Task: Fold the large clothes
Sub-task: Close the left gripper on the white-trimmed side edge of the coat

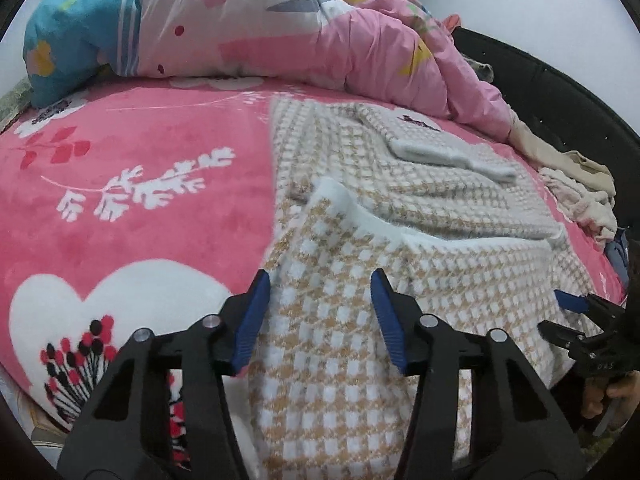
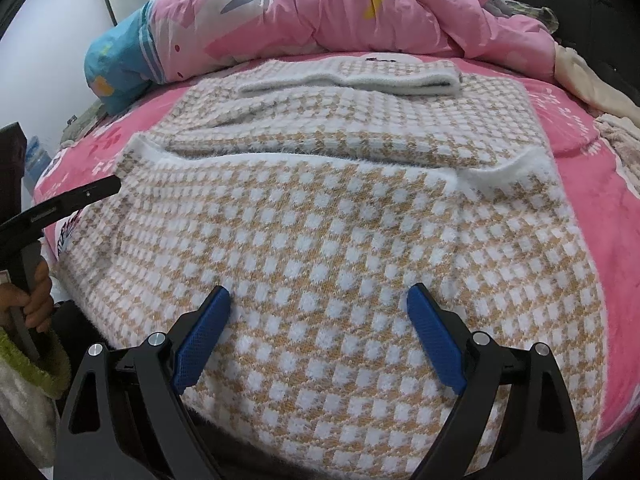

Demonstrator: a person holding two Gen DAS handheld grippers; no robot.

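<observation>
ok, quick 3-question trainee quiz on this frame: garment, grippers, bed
1. True or false: the checked sweater hangs from a hook.
2. Which gripper sits nearer the sweater's left edge? A) left gripper B) right gripper
3. Fill in: heaped at the far side of the bed, beyond the sweater, is a pink ____.

Key
1. False: it lies flat on the pink bedsheet, partly folded.
2. A: the sheet shows just beside its left finger, while the right gripper is over the middle of the knit.
3. Quilt.
</observation>
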